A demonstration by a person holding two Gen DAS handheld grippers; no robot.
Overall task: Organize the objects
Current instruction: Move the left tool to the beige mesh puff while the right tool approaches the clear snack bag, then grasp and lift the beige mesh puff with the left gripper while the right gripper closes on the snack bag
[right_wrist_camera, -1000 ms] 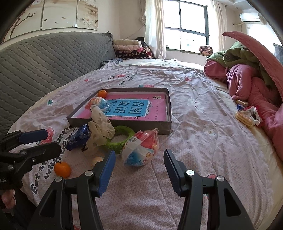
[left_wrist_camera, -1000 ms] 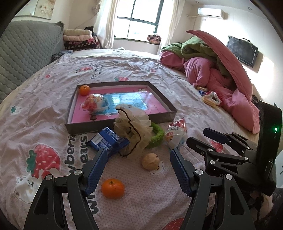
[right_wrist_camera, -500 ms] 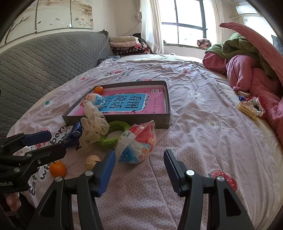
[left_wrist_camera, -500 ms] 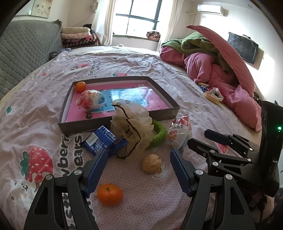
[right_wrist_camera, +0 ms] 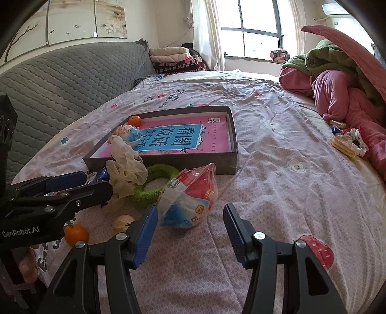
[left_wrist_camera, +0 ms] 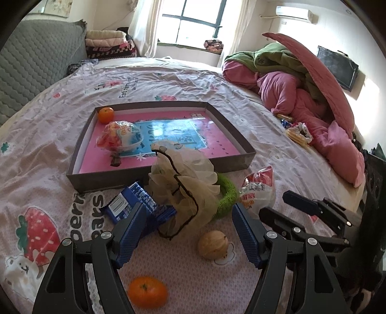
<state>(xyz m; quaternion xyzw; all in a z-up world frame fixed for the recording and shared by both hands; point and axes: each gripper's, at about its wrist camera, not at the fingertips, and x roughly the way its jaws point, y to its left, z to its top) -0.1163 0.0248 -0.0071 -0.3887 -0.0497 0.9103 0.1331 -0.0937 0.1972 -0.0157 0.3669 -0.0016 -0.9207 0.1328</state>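
Broadly, one bed (left_wrist_camera: 72, 79), covered by a pale pink sheet printed with strawberries and lettering, fills the room. Far left: grey quilted headboard (right_wrist_camera: 60, 77) with folded blankets (left_wrist_camera: 108, 46) stacked beside it. Far centre: window (left_wrist_camera: 193, 26) with white curtains; air conditioner (left_wrist_camera: 294, 13) high on the right wall. Right: heap of pink and green bedding (left_wrist_camera: 301, 79). Mid-bed: shallow grey box (left_wrist_camera: 101, 180) with pink lining, holding one tangerine (left_wrist_camera: 105, 114) in its far left corner and one wrapped toy ball (left_wrist_camera: 119, 137). Just near of the box: cream mesh puff (left_wrist_camera: 183, 183), green ring (left_wrist_camera: 228, 195), blue packet (left_wrist_camera: 135, 205), second wrapped ball (right_wrist_camera: 188, 200). Nearer: walnut (left_wrist_camera: 212, 244) and loose tangerine (left_wrist_camera: 147, 292). Left gripper (left_wrist_camera: 187, 234), jaws wide apart and empty, hangs above the packet and walnut. Right gripper (right_wrist_camera: 190, 230), jaws parted and empty, frames the second ball without touching it.
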